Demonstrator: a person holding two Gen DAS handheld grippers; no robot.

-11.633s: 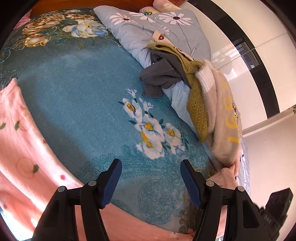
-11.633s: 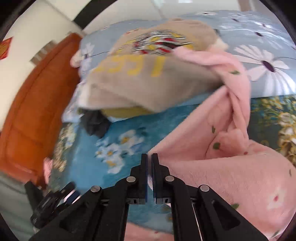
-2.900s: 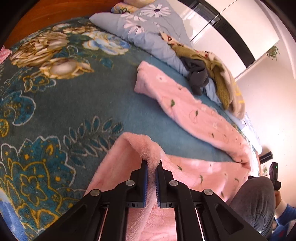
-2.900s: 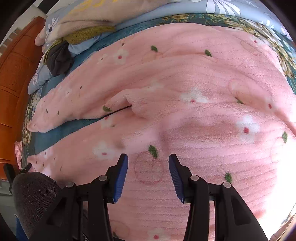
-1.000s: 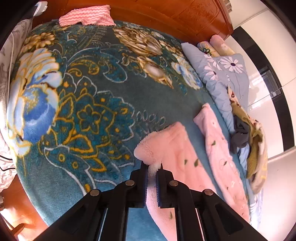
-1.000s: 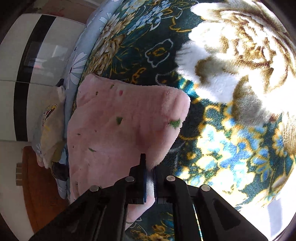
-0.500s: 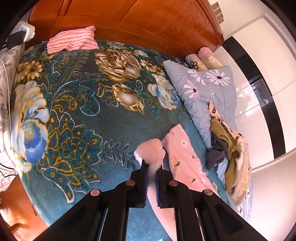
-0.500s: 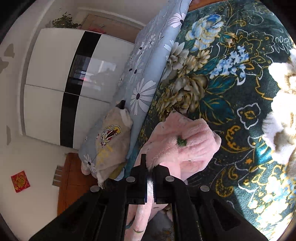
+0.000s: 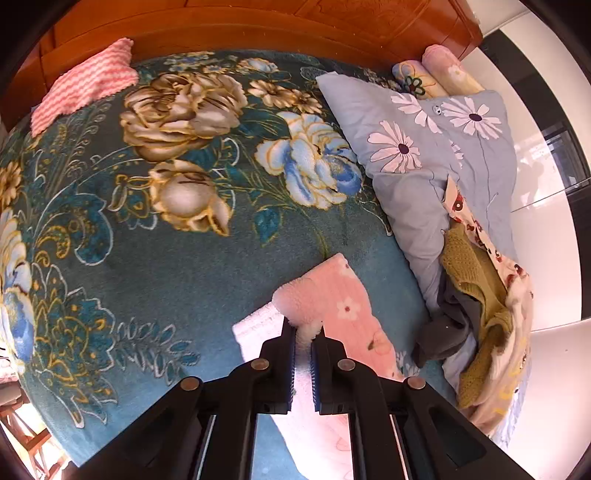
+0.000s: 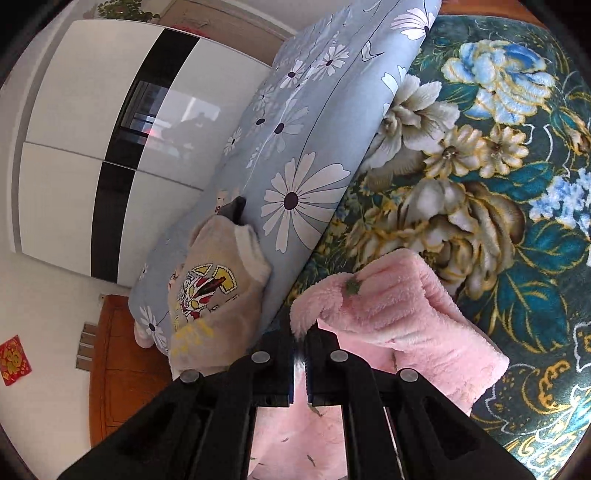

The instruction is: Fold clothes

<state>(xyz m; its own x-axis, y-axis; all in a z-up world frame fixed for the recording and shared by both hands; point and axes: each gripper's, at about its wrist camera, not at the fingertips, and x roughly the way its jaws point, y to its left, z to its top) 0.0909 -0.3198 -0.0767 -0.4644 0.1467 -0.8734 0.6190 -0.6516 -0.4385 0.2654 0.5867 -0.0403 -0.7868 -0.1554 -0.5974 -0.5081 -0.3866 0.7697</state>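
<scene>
My left tongs (image 9: 303, 334) are clamped nearly shut on a fluffy corner of the one pink fleece garment (image 9: 343, 306). My right tongs (image 10: 299, 334) are pinched equally tight on another edge of that garment (image 10: 399, 314). In the left view its long axis runs from under my tongs forward and slightly right, with a narrow end pointing away toward the headboard (image 9: 258, 22). It lies on the teal floral blanket (image 9: 166, 266), bunched and raised at both grips. To the right of the left tongs sits one pile of clothes: one grey piece (image 9: 450, 325), one mustard knit (image 9: 476, 291), one beige sweater (image 10: 210, 291). Beyond lies one blue daisy quilt (image 9: 424, 166), then two rolled pillows (image 9: 436, 72). Far left, one pink zigzag cloth (image 9: 85, 85) touches the headboard.
</scene>
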